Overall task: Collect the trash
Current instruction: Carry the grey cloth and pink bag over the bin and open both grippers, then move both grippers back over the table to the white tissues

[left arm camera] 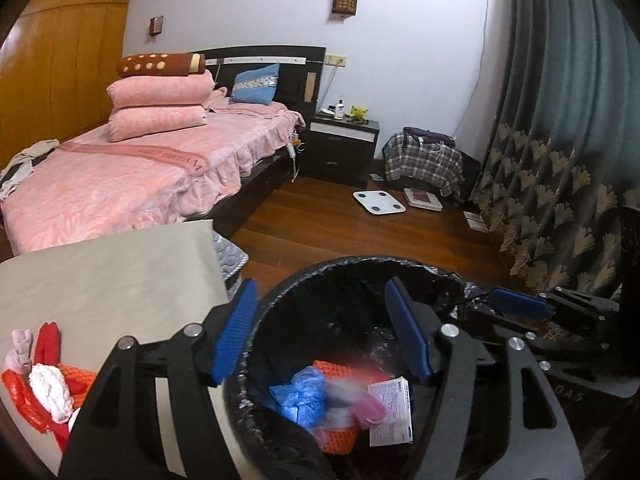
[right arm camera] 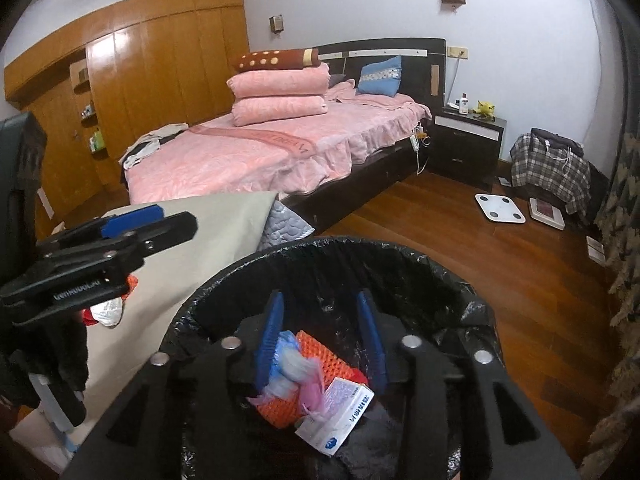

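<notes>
Both tongs hang over a bin (left arm camera: 352,280) lined with a black bag, which stands on the wooden floor (left arm camera: 320,220) just beside a tabletop (left arm camera: 120,272) under a beige cloth. The left tongs (left arm camera: 320,336) are spread wide apart and hold nothing; one blue pad lies outside the bin's rim toward the tabletop, the other over its opening. The right tongs (right arm camera: 322,340) are also apart and empty, both pads above the bin's mouth. Inside the bin lie a blue crumpled bag (left arm camera: 300,396), an orange foam net (right arm camera: 332,360), a pink wrapper (right arm camera: 312,394) and a small white box (right arm camera: 340,412). More trash waits near the tabletop's near left corner: red wrappers (left arm camera: 24,396), a white wad (left arm camera: 50,390) and a pink scrap (left arm camera: 20,350), touching in a heap. A pink bed (left arm camera: 120,172) stands behind.
</notes>
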The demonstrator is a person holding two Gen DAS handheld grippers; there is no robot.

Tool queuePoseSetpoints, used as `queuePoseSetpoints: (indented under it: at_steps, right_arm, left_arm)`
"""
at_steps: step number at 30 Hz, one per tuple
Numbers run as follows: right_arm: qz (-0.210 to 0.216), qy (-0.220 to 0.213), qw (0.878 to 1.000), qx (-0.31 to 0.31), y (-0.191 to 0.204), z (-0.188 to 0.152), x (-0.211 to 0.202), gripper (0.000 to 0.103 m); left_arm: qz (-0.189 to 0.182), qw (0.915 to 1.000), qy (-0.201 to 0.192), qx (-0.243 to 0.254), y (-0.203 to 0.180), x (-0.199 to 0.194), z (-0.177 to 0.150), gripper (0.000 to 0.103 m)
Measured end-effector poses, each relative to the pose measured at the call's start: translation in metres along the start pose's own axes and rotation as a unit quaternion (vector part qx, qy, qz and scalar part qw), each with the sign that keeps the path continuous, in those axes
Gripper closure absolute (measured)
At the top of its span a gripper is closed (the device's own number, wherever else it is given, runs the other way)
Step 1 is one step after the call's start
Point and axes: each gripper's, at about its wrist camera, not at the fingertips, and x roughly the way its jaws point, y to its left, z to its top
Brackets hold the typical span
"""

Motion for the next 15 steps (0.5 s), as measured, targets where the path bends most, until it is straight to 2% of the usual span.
queuePoseSetpoints:
  at_steps: [4, 9, 11, 13, 15]
  right_arm:
    - [0.001, -0.005, 1.0, 0.003, 0.003, 0.001, 0.001, 0.038]
    - [0.01, -0.011, 1.0, 0.004, 0.02, 0.004, 0.004, 0.023]
    - [0.019, -0.018, 1.0, 0.009, 0.032, 0.007, 0.005, 0.012]
    - [0.028, -0.022, 0.999, 0.009, 0.043, 0.009, 0.007, 0.007]
    - [0.044, -0.026, 0.999, 0.008, 0.06, 0.012, 0.011, 0.006]
  left_arm:
    - [0.019, 0.9998, -0.008, -0.006, 0.015, -0.013, 0.0, 0.027]
    - [0.055, 0.9982, -0.016, -0.018, 0.047, -0.037, -0.004, 0.019]
    - [0.078, 0.9965, -0.018, -0.024, 0.065, -0.05, -0.009, 0.016]
    - [0.102, 0.9943, -0.017, -0.028, 0.082, -0.063, -0.014, 0.015]
    - [0.123, 0.9917, -0.016, -0.034, 0.099, -0.075, -0.02, 0.014]
